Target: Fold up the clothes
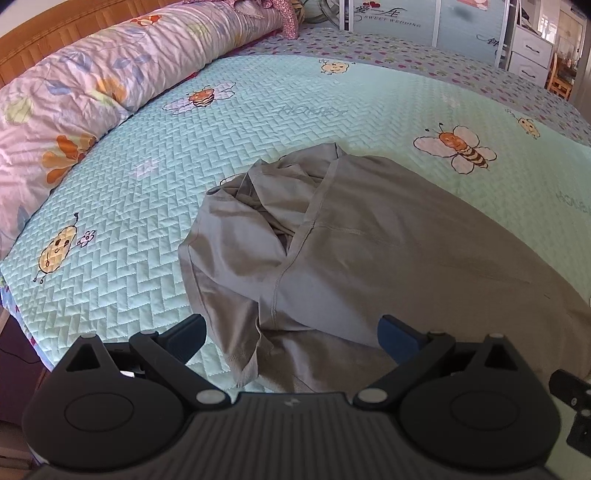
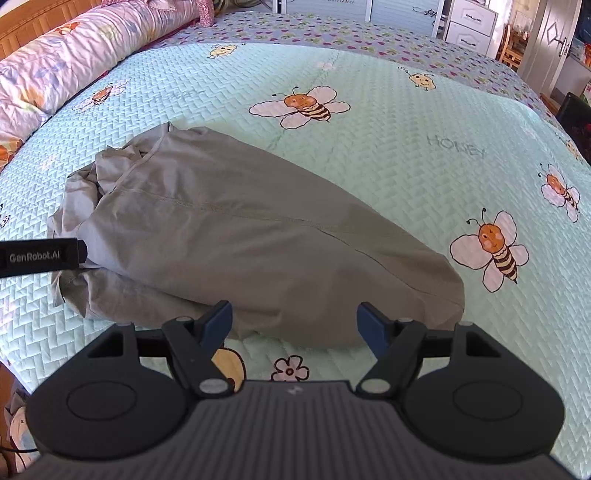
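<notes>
A grey garment [image 2: 236,236] is seen lying on the pale green quilted bedspread [image 2: 424,173], bunched into a long rounded heap near the bed's front edge. In the right wrist view its smooth, seamed end is spread toward the right, while the crumpled folds and a neckline-like band are gathered at the left. The right gripper [image 2: 294,319] is held just at the garment's near edge, its blue-padded fingers [image 2: 218,319] spread wide apart with nothing pinched between them; a printed flower on the bedspread is seen between the jaws, just short of the cloth. The left gripper [image 1: 291,334] is poised over the crumpled end, its fingers [image 1: 397,338] likewise parked well apart, and grey fabric is framed in the gap without being clamped; whether the pads touch the cloth cannot be told. A black bar marked "GenRobot.AI" [image 2: 38,254], part of the left tool, is caught at the left edge of the right wrist view, right beside the bunched folds. Cartoon bees [image 2: 306,105] and the word "HONEY" are printed across the bedspread. A rolled floral quilt [image 1: 74,99] is laid along the wooden headboard [image 1: 44,35] at the far left, well apart from the garment, and white drawers [image 2: 469,26] are glimpsed beyond the bed.
</notes>
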### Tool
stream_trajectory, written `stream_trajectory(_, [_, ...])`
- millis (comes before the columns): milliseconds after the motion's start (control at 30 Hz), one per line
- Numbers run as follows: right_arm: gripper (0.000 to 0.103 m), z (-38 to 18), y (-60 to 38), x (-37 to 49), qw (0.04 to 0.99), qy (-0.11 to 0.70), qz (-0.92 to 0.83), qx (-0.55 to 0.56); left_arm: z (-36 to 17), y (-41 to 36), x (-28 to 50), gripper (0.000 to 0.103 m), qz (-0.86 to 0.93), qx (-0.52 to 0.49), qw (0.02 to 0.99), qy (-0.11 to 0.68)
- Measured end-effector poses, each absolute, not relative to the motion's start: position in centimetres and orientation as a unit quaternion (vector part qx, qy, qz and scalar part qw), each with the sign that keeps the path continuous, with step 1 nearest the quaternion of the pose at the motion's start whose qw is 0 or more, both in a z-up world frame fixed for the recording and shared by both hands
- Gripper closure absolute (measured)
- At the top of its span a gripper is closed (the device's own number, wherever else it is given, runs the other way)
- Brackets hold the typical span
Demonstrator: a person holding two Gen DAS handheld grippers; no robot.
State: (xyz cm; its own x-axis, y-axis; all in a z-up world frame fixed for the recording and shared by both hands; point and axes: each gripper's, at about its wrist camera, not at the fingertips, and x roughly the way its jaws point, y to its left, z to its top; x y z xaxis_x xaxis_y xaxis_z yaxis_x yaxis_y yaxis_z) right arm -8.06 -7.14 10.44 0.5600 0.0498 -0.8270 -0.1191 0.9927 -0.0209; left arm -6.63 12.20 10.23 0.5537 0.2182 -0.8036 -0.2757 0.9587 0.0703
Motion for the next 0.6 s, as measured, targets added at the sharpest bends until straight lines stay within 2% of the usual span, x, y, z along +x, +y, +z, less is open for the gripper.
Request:
stream_trajectory(300, [0.028, 8.6, -8.6, -6.9, 0.882, 0.47, 0.006, -0.031, 8.8, 12.4, -6.0, 0.001, 0.15, -0.017, 0.878, 0.455])
stream_trajectory(433, [0.028, 7.3, -9.7, -6.8, 0.874, 0.485, -0.009, -0.021, 8.0, 14.1, -5.5, 0.003, 0.143, -0.056, 0.875, 0.458])
stream_trajectory(600, [0.028, 7.0, -9.5, -7.1, 0.878, 0.478, -0.001, -0.031, 7.7, 14.4, -4.8, 0.004, 0.146, -0.052, 0.877, 0.454])
